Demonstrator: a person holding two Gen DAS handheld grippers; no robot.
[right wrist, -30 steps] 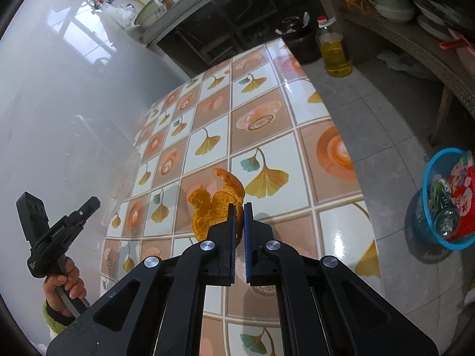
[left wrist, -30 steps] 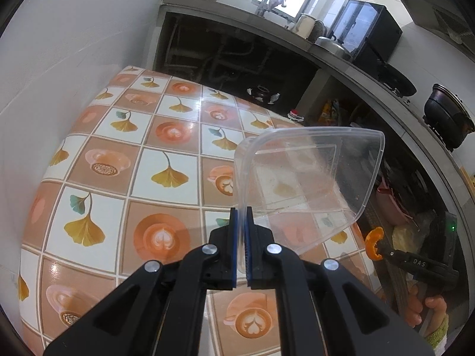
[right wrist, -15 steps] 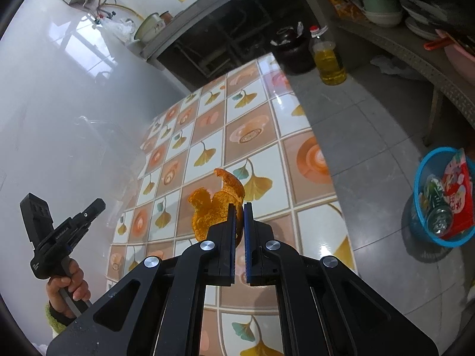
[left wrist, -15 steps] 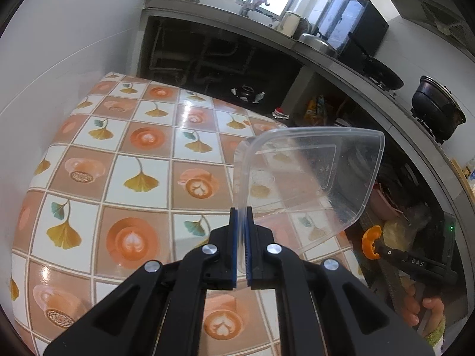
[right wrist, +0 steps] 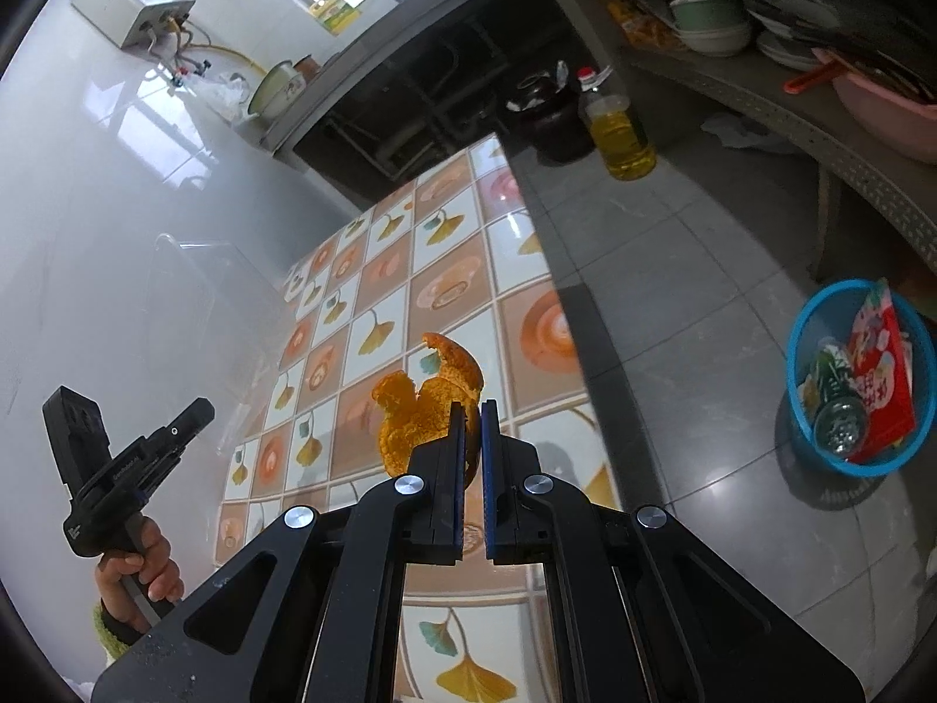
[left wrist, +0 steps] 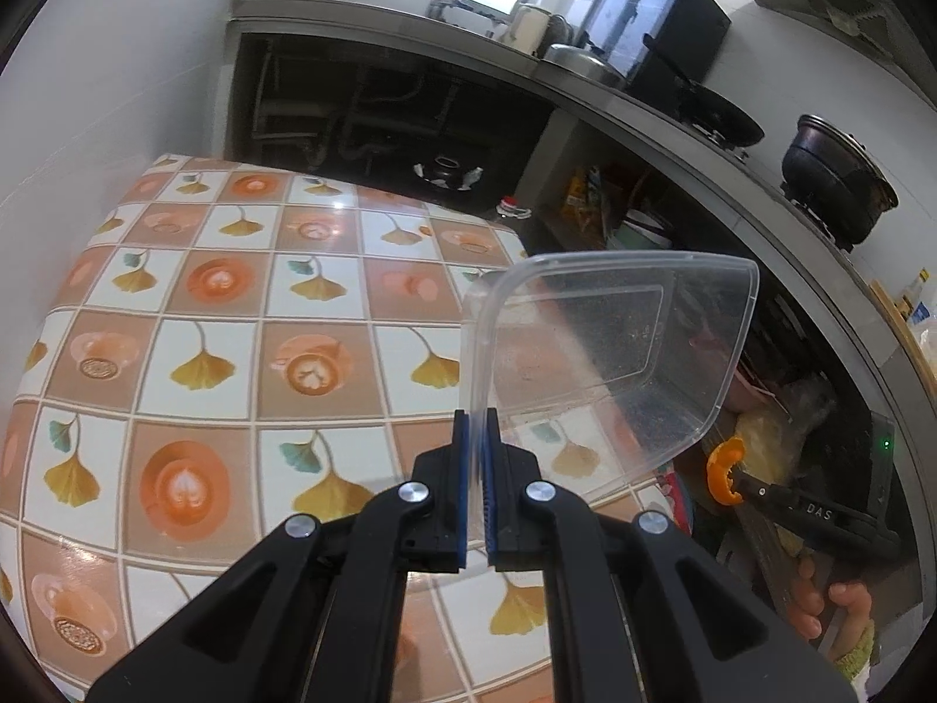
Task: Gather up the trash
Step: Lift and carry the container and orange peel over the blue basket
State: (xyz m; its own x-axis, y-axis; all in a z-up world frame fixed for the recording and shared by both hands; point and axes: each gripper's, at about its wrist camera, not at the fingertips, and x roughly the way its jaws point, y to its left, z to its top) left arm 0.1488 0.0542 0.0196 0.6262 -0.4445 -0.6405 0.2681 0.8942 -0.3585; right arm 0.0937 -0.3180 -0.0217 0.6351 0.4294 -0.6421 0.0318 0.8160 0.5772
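My left gripper point(left wrist: 475, 425) is shut on the edge of a clear plastic container lid point(left wrist: 603, 351) and holds it upright above the tiled table point(left wrist: 234, 322). My right gripper point(right wrist: 473, 416) is shut on a piece of orange peel point(right wrist: 424, 398) and holds it above the table's right edge point(right wrist: 556, 293). A blue trash basket point(right wrist: 861, 375) with wrappers and a bottle inside stands on the floor to the right. The right gripper with the peel point(left wrist: 723, 471) also shows in the left wrist view. The left gripper point(right wrist: 129, 457) shows at lower left in the right wrist view.
A kitchen counter point(left wrist: 468, 35) with a kettle, pots and a black appliance runs behind the table. An oil bottle point(right wrist: 621, 129) and a dark jar point(right wrist: 550, 111) stand on the floor by the far table corner. A shelf with bowls and plates point(right wrist: 761, 23) is at right.
Both grippers have risen and pulled back from the table with their loads. The right gripper has swung toward the floor side, so the blue basket shows more fully.
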